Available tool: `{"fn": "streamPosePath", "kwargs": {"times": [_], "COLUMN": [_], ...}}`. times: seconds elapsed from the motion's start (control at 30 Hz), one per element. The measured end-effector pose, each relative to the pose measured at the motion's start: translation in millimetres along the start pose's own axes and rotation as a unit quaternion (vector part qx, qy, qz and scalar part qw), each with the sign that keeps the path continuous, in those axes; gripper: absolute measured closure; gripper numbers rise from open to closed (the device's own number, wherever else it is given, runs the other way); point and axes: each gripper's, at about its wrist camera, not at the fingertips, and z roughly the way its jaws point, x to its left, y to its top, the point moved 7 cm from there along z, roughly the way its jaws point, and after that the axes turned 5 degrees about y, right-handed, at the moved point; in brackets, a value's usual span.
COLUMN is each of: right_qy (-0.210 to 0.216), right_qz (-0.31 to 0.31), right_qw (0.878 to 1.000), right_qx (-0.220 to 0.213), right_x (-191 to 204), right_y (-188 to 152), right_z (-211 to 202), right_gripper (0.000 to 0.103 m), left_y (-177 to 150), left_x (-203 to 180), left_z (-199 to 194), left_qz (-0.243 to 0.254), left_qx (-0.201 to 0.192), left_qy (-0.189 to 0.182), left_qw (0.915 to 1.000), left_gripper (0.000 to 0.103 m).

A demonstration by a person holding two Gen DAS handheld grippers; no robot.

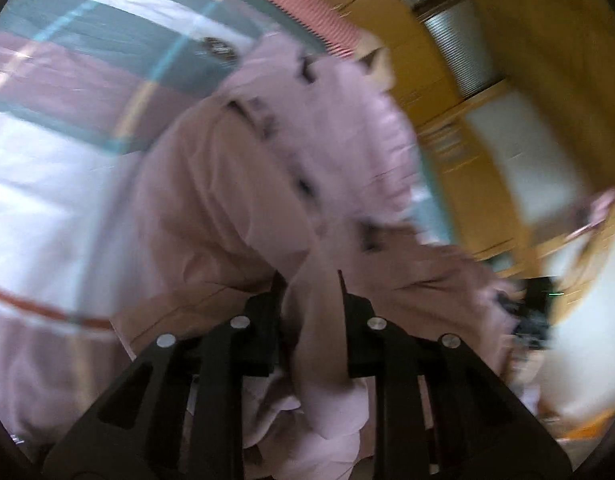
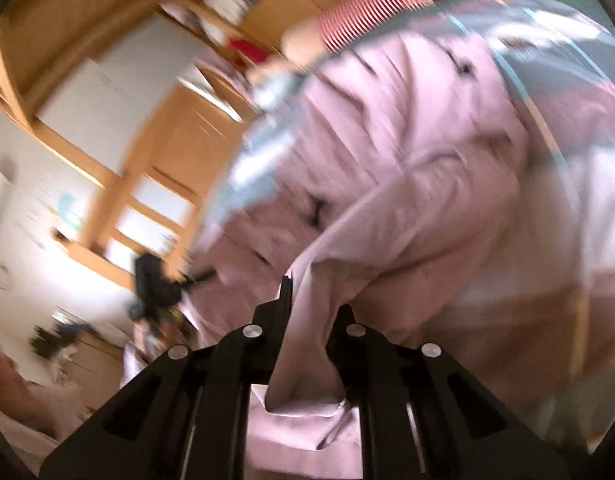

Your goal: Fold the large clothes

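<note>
A large pale pink button-up garment (image 1: 235, 184) with dark buttons hangs crumpled and lifted over a bed. My left gripper (image 1: 309, 284) is shut on a bunched fold of the pink garment. My right gripper (image 2: 313, 300) is shut on another fold of the same garment (image 2: 407, 168). Both views are blurred by motion. The other gripper shows dimly in each view, at the right edge (image 1: 531, 312) and at the left (image 2: 151, 284).
The bed (image 1: 47, 184) has a cover with white, pink and teal stripes. A person in a red-and-white striped top (image 1: 307, 12) stands at its far side. Wooden cupboards and shelves (image 2: 175, 132) line the wall.
</note>
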Motion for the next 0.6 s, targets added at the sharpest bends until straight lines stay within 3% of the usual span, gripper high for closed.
{"fn": "streamPosePath", "kwargs": {"times": [0.07, 0.13, 0.23, 0.3, 0.37, 0.4, 0.43, 0.47, 0.53, 0.57, 0.6], "right_qy": [0.022, 0.045, 0.04, 0.022, -0.028, -0.047, -0.059, -0.058, -0.052, -0.051, -0.049], "right_qz": [0.0, 0.036, 0.112, 0.181, 0.261, 0.299, 0.33, 0.357, 0.369, 0.369, 0.371], "right_qw": [0.999, 0.995, 0.981, 0.964, 0.942, 0.931, 0.92, 0.91, 0.905, 0.905, 0.905], "right_qx": [-0.032, -0.081, -0.153, -0.194, -0.207, -0.204, -0.202, -0.204, -0.207, -0.205, -0.2], "right_x": [-0.3, -15.3, -64.5, -116.8, -181.8, -210.9, -233.8, -255.0, -271.5, -274.5, -275.2], "right_y": [40.7, 93.7, 164.5, 202.2, 221.6, 222.4, 218.6, 214.5, 214.4, 215.7, 217.6], "right_z": [-6.0, -7.4, -9.0, 1.6, 29.0, 43.1, 54.4, 66.5, 77.7, 81.0, 81.8], "right_gripper": [0.093, 0.094, 0.094, 0.094, 0.093, 0.092, 0.09, 0.089, 0.086, 0.085, 0.084], "left_y": [32.5, 74.1, 141.3, 172.9, 193.2, 197.0, 200.0, 198.8, 198.6, 194.9, 192.2], "left_x": [-19.9, -27.8, -11.9, 9.4, 25.3, 31.9, 44.1, 47.6, 33.1, 14.6, 4.6], "left_z": [-4.3, -4.8, 4.4, 15.2, 26.6, 29.7, 28.5, 27.6, 29.5, 33.6, 36.4], "left_qz": [-0.003, -0.019, -0.104, -0.171, -0.207, -0.222, -0.245, -0.25, -0.208, -0.161, -0.132], "left_qx": [-0.007, -0.029, -0.063, -0.079, -0.09, -0.103, -0.124, -0.136, -0.135, -0.123, -0.116], "left_qy": [-0.056, -0.083, -0.126, -0.158, -0.197, -0.199, -0.165, -0.136, -0.115, -0.093, -0.078], "left_qw": [0.9984, 0.9959, 0.9846, 0.9693, 0.9541, 0.9489, 0.9471, 0.949, 0.9619, 0.9749, 0.9814], "left_gripper": [0.081, 0.081, 0.079, 0.068, 0.064, 0.062, 0.056, 0.054, 0.051, 0.05, 0.047]}}
